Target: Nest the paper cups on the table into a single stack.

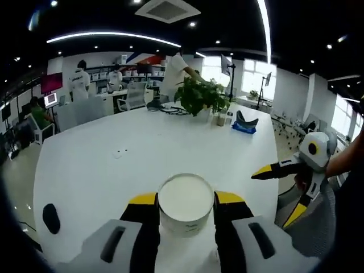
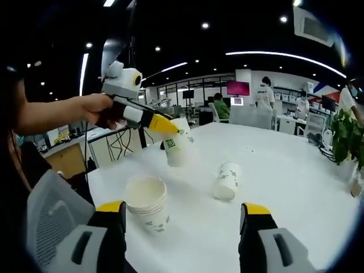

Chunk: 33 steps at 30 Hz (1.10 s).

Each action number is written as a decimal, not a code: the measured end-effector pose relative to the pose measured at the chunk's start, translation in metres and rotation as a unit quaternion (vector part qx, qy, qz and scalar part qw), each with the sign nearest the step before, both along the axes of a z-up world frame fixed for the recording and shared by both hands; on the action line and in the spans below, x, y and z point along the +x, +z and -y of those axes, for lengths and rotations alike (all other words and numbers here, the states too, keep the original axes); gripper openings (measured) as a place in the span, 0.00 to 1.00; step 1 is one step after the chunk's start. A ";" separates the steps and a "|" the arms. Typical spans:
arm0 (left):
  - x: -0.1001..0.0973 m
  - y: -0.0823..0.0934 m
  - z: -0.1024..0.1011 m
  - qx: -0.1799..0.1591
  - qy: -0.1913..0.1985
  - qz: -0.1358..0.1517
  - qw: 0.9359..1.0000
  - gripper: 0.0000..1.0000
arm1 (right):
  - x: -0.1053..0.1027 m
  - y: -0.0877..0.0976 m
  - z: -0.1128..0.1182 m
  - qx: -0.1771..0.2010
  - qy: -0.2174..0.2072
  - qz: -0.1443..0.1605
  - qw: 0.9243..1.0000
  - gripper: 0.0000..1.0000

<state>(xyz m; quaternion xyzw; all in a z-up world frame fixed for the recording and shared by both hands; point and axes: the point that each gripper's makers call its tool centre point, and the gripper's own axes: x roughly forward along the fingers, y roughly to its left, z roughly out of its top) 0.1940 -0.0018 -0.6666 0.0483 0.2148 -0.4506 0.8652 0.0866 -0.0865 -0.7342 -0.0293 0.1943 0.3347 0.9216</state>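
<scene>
Cups: a stack [image 2: 148,203] stands lower left on the table [image 2: 284,170], a loose cup [image 2: 227,181] lies mid-frame, between the right gripper's [image 2: 185,227] wide jaws, and the left gripper [image 1: 186,206] clamps another cup [image 1: 185,203].

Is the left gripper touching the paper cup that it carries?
Touching. The left gripper view shows the left gripper with both jaws pressed against the sides of the paper cup, no gap.

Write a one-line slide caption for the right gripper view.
Left gripper holds a paper cup above the white table, beside a nested stack and an upside-down cup.
</scene>
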 end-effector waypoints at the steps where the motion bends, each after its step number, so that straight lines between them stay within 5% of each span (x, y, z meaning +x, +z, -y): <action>1: -0.005 0.004 0.002 -0.003 -0.002 0.001 1.000 0.35 | -0.001 0.002 -0.003 0.004 0.002 0.000 1.000 0.81; 19: -0.060 0.029 0.012 -0.048 -0.059 -0.020 0.997 0.35 | -0.012 0.023 -0.029 0.067 0.037 -0.009 0.997 0.62; 23: -0.070 0.026 0.015 -0.058 -0.082 -0.019 0.995 0.35 | -0.020 0.033 -0.042 0.135 0.059 -0.043 0.988 0.57; 33: -0.093 0.028 0.024 -0.070 -0.131 -0.025 0.989 0.35 | -0.020 0.037 -0.042 0.168 0.063 -0.053 0.982 0.48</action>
